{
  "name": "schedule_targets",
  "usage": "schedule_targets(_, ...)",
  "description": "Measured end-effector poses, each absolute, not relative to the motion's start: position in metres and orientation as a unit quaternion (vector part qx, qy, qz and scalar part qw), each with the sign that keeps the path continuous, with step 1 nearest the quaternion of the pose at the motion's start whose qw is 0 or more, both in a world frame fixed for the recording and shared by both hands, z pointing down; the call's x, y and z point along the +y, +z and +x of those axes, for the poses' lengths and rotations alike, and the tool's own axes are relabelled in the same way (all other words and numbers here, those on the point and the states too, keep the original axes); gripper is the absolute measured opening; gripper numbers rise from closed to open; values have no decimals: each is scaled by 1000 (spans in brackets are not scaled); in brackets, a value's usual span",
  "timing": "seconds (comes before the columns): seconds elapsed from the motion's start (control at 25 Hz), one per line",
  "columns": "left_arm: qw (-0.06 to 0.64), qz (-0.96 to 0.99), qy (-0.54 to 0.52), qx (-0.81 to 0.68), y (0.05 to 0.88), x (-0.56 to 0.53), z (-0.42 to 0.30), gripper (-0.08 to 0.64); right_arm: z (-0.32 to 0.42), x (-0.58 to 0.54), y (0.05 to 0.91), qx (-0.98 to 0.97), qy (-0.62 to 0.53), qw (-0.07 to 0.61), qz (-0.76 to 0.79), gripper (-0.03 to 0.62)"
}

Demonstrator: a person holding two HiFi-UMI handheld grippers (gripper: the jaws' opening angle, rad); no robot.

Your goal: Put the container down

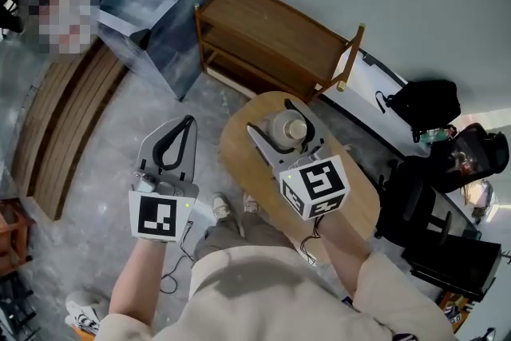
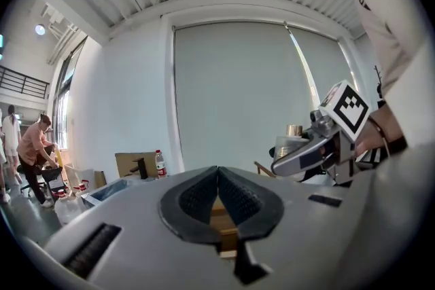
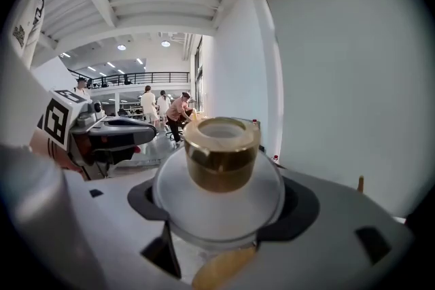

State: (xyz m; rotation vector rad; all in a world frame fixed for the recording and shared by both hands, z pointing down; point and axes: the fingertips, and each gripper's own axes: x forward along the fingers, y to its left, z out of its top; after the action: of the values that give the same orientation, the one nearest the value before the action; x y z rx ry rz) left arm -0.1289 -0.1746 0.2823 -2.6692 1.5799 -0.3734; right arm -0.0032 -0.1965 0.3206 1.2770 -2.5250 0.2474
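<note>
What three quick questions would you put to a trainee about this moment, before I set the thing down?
1. True or false: the left gripper has its jaws shut with nothing between them.
2. What is the right gripper shut on?
A. a water bottle
B. a white container with a gold neck
C. nothing
3. Fill in the blank: in the head view, the container shows over an oval wooden ____.

Key: 1 true. 2 B. 3 table.
</note>
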Motion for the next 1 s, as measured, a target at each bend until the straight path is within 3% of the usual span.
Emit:
schedule_targets(0.48, -9, -852, -129, 507, 391, -237, -134, 6, -28, -264, 462, -872, 103, 208, 431, 321)
schedule_targets(1.0, -83, -842, -153, 510, 556, -275, -154, 6, -51, -289, 639, -863, 138, 244, 420, 322)
